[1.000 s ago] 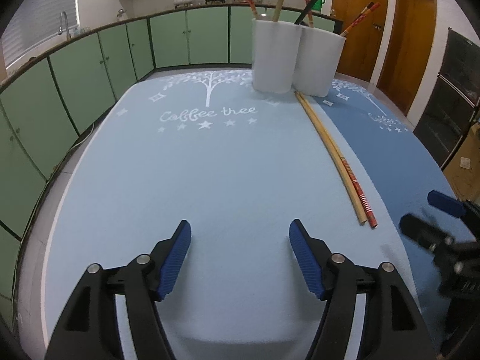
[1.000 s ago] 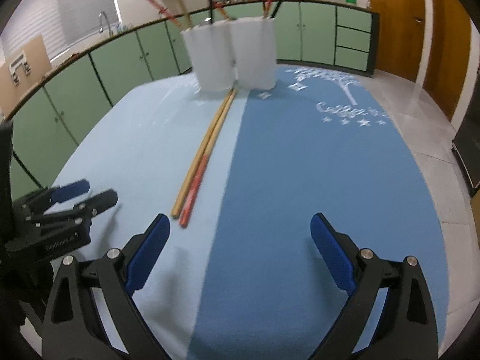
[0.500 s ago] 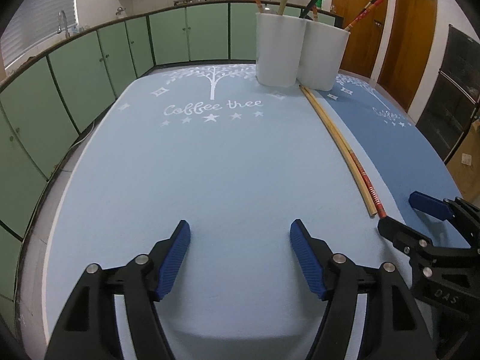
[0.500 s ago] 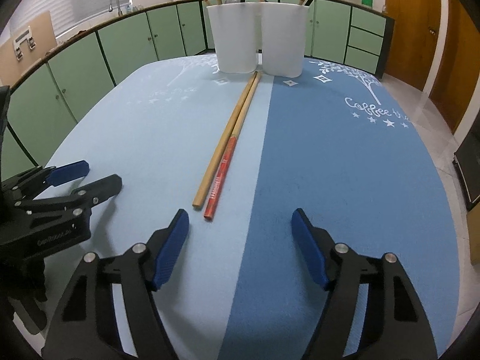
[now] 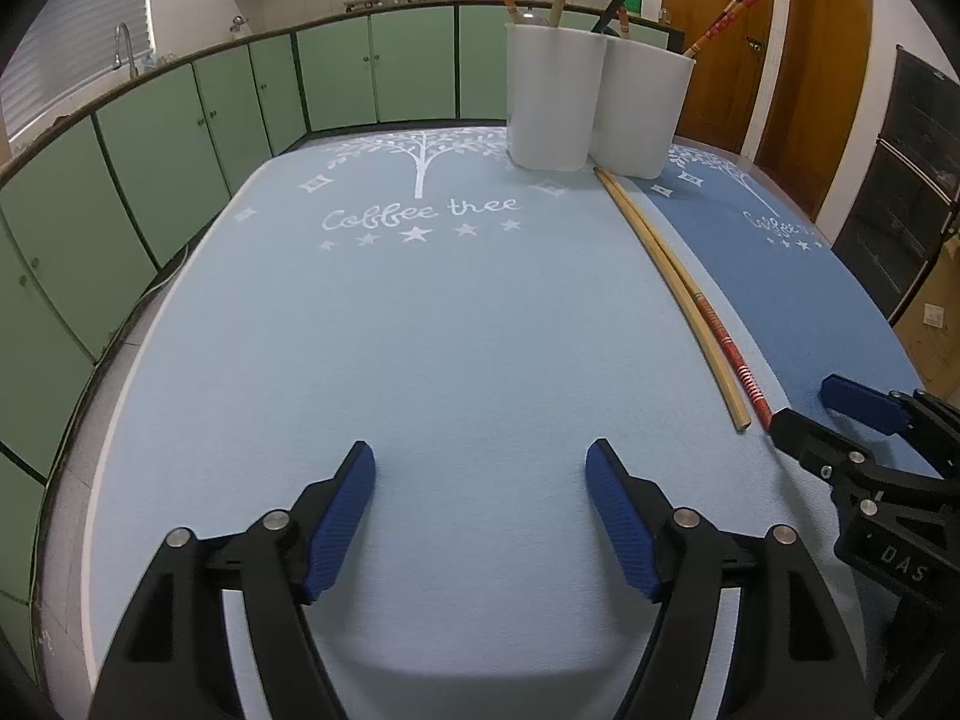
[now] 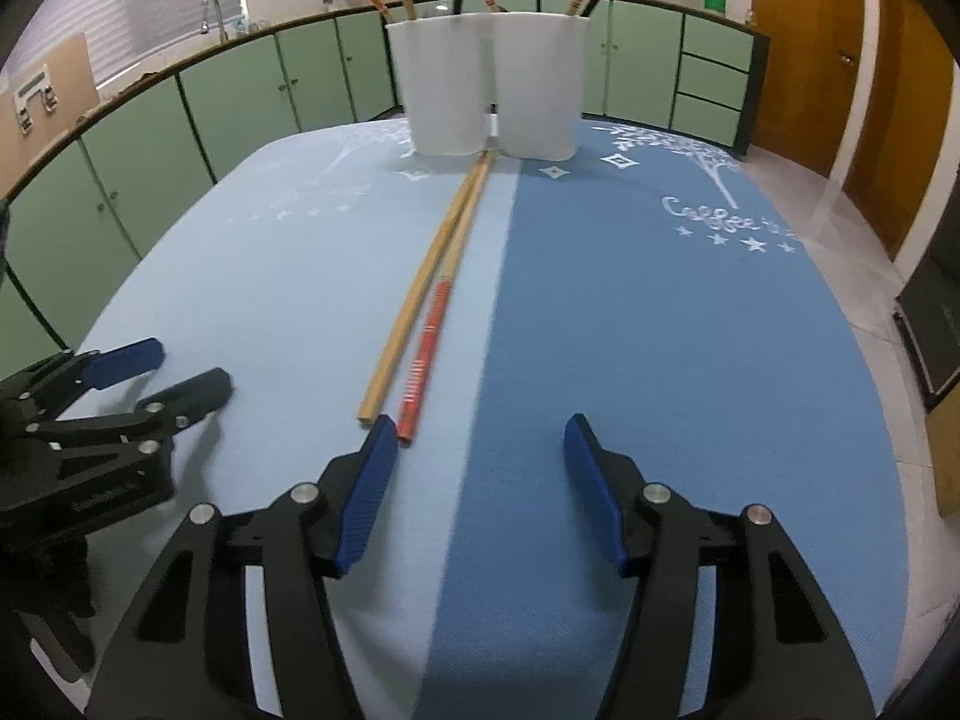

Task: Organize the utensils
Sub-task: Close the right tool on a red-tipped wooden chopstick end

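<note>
Two long chopsticks lie side by side on the light blue mat: a plain wooden one [image 6: 420,294] and a red-patterned one [image 6: 429,354]. They also show in the left wrist view, the wooden one [image 5: 678,294] and the red one [image 5: 729,354]. Two white cups [image 6: 486,90] holding several chopsticks stand at the far end, also in the left wrist view [image 5: 594,102]. My right gripper [image 6: 480,468] is open and empty, its left fingertip just beside the near ends of the chopsticks. My left gripper [image 5: 480,498] is open and empty over the bare mat, left of them.
A light blue mat [image 5: 360,360] and a darker blue mat [image 6: 660,330] cover the table. Green cabinets [image 5: 180,120] ring the far side. Wooden doors [image 5: 810,60] and a dark appliance [image 5: 912,180] are to the right.
My right gripper has moved forward and narrowed somewhat, closing in on the near ends of the two chopsticks. My left gripper has barely moved.
</note>
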`<control>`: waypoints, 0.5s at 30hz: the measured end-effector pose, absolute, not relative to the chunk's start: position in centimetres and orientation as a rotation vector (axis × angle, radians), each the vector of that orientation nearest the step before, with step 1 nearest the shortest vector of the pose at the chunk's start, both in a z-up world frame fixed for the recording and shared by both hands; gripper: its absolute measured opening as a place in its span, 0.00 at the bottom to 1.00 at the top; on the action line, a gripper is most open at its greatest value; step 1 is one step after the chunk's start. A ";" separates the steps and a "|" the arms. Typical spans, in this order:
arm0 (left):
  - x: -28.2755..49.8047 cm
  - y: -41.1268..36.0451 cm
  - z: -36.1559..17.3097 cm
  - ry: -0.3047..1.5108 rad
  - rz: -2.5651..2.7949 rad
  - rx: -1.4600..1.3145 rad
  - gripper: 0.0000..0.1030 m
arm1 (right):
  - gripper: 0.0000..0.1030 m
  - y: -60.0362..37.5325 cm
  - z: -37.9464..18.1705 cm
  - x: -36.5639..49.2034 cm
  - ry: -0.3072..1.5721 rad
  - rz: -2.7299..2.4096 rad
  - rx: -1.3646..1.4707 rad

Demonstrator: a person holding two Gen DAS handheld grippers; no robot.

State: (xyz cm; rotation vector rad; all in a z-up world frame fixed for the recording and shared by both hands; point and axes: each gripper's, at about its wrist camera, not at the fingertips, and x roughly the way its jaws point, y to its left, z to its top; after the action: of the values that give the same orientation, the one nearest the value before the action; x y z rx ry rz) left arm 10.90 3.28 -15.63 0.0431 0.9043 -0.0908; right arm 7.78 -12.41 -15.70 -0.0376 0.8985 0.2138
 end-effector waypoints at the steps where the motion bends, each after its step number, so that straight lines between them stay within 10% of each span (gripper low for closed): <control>1: 10.9 3.3 -15.6 0.904 -0.090 0.043 0.70 | 0.49 -12.2 -15.8 7.8 0.900 0.216 -0.043; 8: 10.9 3.0 -15.7 0.904 -0.087 0.040 0.70 | 0.05 -11.3 -16.0 8.3 0.902 0.231 -0.070; 15: 10.8 2.3 -15.6 0.907 -0.105 0.032 0.70 | 0.05 -12.4 -15.7 7.7 0.896 0.222 -0.030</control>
State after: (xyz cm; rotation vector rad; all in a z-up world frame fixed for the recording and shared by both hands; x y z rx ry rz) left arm 10.75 2.29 -15.60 0.0316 0.9074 -0.1053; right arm 7.70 -12.40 -15.73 -0.0298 0.8963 0.2217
